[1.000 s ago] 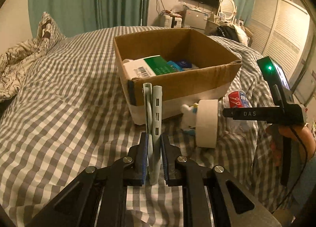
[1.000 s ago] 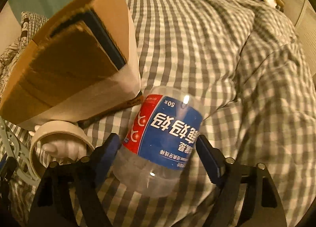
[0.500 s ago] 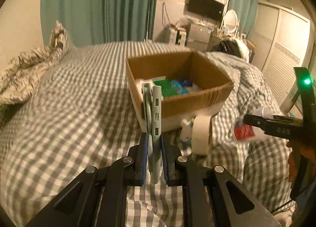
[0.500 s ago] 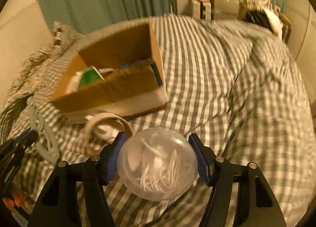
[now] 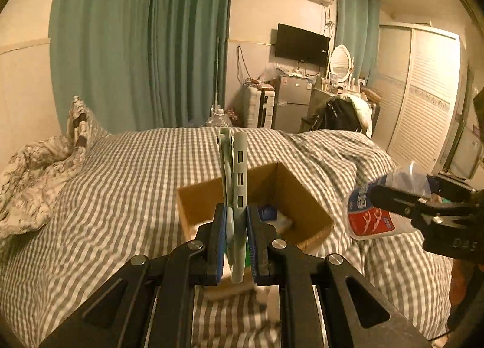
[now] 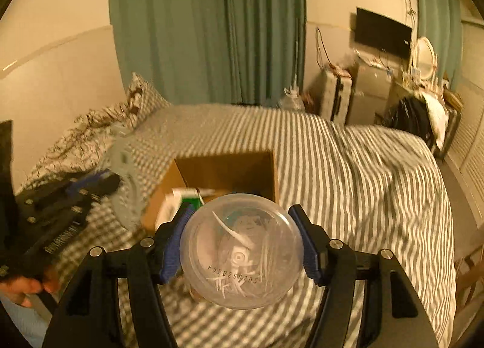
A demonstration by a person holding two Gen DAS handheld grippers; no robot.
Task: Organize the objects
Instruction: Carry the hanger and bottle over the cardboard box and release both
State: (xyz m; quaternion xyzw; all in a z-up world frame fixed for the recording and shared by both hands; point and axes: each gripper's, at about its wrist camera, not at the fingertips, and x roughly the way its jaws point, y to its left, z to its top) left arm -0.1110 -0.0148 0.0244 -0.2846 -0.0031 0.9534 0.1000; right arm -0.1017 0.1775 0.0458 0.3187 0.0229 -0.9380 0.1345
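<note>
Left wrist view: left gripper (image 5: pixel 236 245) clamped pale green holder (image 5: pixel 235 184) edge-on, cardboard box (image 5: pixel 305 196) just ahead, below. Right gripper (image 6: pixel 242 242) gripped clear jar (image 6: pixel 241 249). Best lowered over box opening before releasing, one at a time.

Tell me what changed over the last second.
Both grippers rose from the bed toward the cardboard box. The right gripper lifted the clear jar off the bedding, base now facing its camera. The left gripper stays clamped on the pale green holder. The box stayed put.
</note>
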